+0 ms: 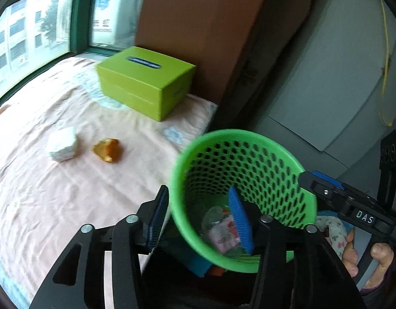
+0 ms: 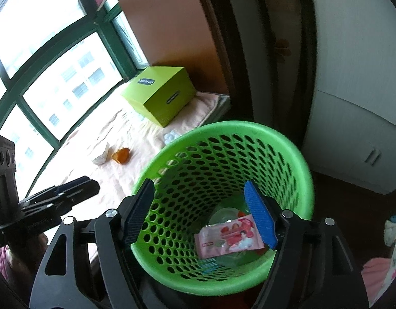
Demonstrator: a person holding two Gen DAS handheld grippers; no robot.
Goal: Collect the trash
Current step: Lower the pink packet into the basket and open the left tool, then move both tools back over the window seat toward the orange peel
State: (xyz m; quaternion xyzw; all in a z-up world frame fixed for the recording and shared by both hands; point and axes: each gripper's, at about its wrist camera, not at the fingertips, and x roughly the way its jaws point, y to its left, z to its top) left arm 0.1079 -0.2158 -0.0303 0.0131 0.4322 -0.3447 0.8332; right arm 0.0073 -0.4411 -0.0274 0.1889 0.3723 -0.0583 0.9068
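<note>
Green basket (image 2: 296, 159) is sitting at the edge of the bed (image 1: 56, 180), rim tilted toward the cameras. Inside, at the bottom: a pink wrapper (image 2: 229, 237) lying on a clear plastic piece (image 2: 223, 215).

Left gripper (image 1: 200, 216) is standing released, nothing between its pads; one finger is hanging inside the basket, the other outside the wall, so the rim is passing between them without being pinched.

Right gripper (image 2: 203, 213) is likewise spread wide and straddling the near rim, left finger outside the wall, right finger inside over the wrapper. Pads are not pressing on anything.

Still out on the bed: a white wad (image 1: 62, 145) and an orange scrap (image 1: 107, 149), just beside each other, well apart from the basket. A green box (image 1: 146, 82) is sitting farther back by the window (image 1: 30, 33).
</note>
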